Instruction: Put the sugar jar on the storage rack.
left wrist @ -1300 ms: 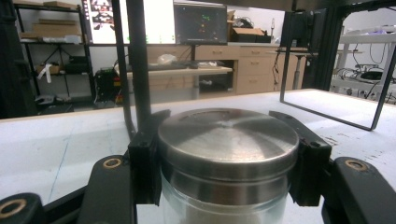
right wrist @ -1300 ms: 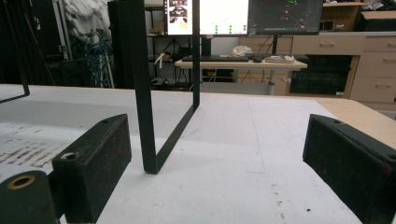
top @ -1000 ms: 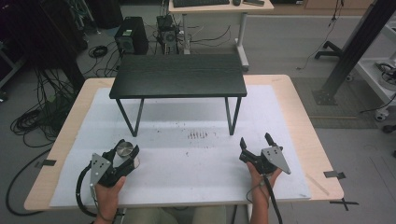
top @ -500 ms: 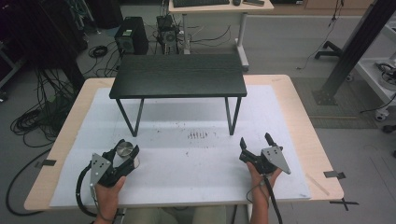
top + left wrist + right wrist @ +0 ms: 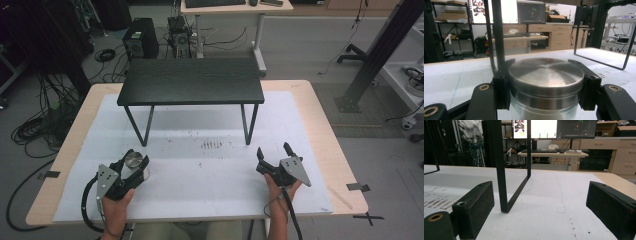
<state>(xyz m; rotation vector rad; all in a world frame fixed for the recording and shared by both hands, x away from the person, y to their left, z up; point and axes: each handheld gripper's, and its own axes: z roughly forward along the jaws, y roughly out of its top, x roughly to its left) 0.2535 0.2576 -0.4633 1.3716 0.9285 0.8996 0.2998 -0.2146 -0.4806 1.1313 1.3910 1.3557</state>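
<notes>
While the left gripper (image 5: 131, 169) sits at the lower left of the high view, its jaws are clamped on a glass jar (image 5: 135, 164) with a round brushed-metal lid (image 5: 546, 72). In the left gripper view the jar is dead centre between the two black jaws, pads touching both sides of the lid rim, clear glass showing below at the bottom edge. Jar stands upright on the white mat (image 5: 210, 175), lower left of frame, well apart from the black shelf stand (image 5: 191, 81) at upper centre.

Right gripper (image 5: 276, 159) at lower right of the high view, jaws wide apart, holding nothing. In the right gripper view its jaws flank bare mat; one black stand leg (image 5: 501, 170) lands on the mat between them, farther off, not touching. Person's hands (image 5: 117, 207) come in from the bottom edge. Dark scribble marks (image 5: 214, 145) on the mat at centre, between the grippers and the stand.
</notes>
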